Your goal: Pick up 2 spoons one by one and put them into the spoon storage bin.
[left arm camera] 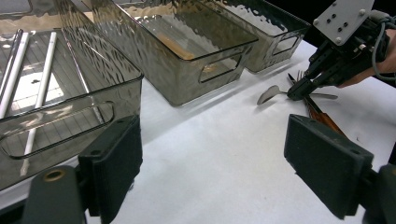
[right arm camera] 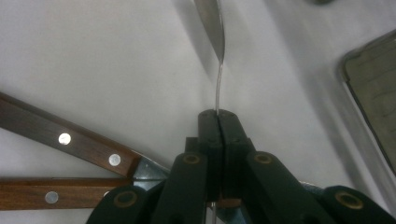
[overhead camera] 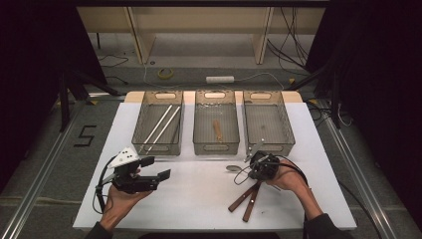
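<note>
Clenched tight, the right claw (right arm camera: pixel 218 116) has its two black jaws pressed together on the thin handle of a spoon (right arm camera: pixel 212 28), which runs straight out ahead of the jaw tips with its bowl turned edge-on. Seen from the left claw's camera, that same claw (left arm camera: pixel 299 92) points down at the white table (left arm camera: pixel 210 158), and the spoon (left arm camera: pixel 271 93) sticks out from its tip toward the bins, bowl low over the tabletop; whether the bowl touches the table cannot be told. Just beside the right claw's jaws, on their left in its own camera, lie two wooden handles with metal rivets (right arm camera: pixel 60 140), and the prongs of a fork (left arm camera: pixel 301 74) show just behind the claw from the left claw's camera. From above, the right claw (overhead camera: pixel 256 162) sits just in front of the rightmost of three clear bins (overhead camera: pixel 286 124). Well apart from it, the left claw (overhead camera: pixel 149 172) is released, its jaws spread wide with nothing between them, hovering over bare table just in front of the leftmost bin (overhead camera: pixel 144 112), which holds white sticks (overhead camera: pixel 161 122). Behind the gap between the two claws, the middle bin (overhead camera: pixel 199 124) holds one wooden piece (overhead camera: pixel 217 130).
</note>
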The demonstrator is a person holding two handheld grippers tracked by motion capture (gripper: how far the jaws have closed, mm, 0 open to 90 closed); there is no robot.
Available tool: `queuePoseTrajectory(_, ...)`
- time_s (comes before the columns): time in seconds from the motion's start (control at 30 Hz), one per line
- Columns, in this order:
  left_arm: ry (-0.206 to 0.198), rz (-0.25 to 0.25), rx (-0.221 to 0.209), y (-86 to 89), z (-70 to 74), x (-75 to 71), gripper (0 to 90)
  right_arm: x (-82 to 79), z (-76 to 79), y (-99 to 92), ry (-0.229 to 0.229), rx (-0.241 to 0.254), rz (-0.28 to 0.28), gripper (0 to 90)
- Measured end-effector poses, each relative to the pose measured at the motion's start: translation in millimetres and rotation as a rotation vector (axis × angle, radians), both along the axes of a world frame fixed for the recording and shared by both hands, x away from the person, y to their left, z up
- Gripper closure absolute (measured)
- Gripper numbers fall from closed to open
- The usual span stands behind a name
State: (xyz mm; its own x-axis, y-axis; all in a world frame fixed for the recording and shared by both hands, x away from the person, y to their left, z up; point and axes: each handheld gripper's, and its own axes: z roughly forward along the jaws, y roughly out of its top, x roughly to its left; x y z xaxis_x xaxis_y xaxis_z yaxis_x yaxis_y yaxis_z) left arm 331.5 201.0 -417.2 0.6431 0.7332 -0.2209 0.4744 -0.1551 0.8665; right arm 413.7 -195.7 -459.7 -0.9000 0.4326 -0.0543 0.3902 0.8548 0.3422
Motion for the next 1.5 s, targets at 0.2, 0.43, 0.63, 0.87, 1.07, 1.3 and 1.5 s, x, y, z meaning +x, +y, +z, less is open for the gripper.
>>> queuePoseTrajectory(0.2, 0.001, 0.000, 0.000, 0.4, 0.1, 0.1, 18.9, -1.0, 3.0, 0.2, -0.010, 0.007, 0.008, 90.0)
queuePoseTrajectory(0.43, -0.002, 0.006, -0.011, 1.5, 0.6, -0.4, 18.9, -5.6, 14.7, 2.1, -0.036, 0.028, 0.006, 90.0)
queuePoseTrajectory(0.63, -0.012, 0.013, -0.016, 2.9, 0.8, -0.4, 18.9, -8.0, 24.0, 5.3, -0.043, 0.063, 0.002, 90.0)
queuePoseTrajectory(0.87, -0.014, 0.014, -0.016, 3.5, 0.5, -0.4, 18.8, -0.9, 39.3, 9.0, -0.058, 0.111, -0.019, 90.0)
queuePoseTrajectory(1.07, -0.021, 0.019, -0.027, 3.7, 0.7, -1.0, 18.8, 7.9, 56.5, 14.3, -0.072, 0.145, -0.055, 90.0)
queuePoseTrajectory(1.3, -0.024, 0.022, -0.029, 3.7, 0.9, -1.7, 18.8, 17.4, 71.2, 22.0, -0.085, 0.191, -0.065, 90.0)
queuePoseTrajectory(1.5, -0.034, 0.025, -0.032, 4.0, 1.3, -2.2, 18.7, 26.8, 79.6, 28.5, -0.092, 0.202, -0.086, 90.0)
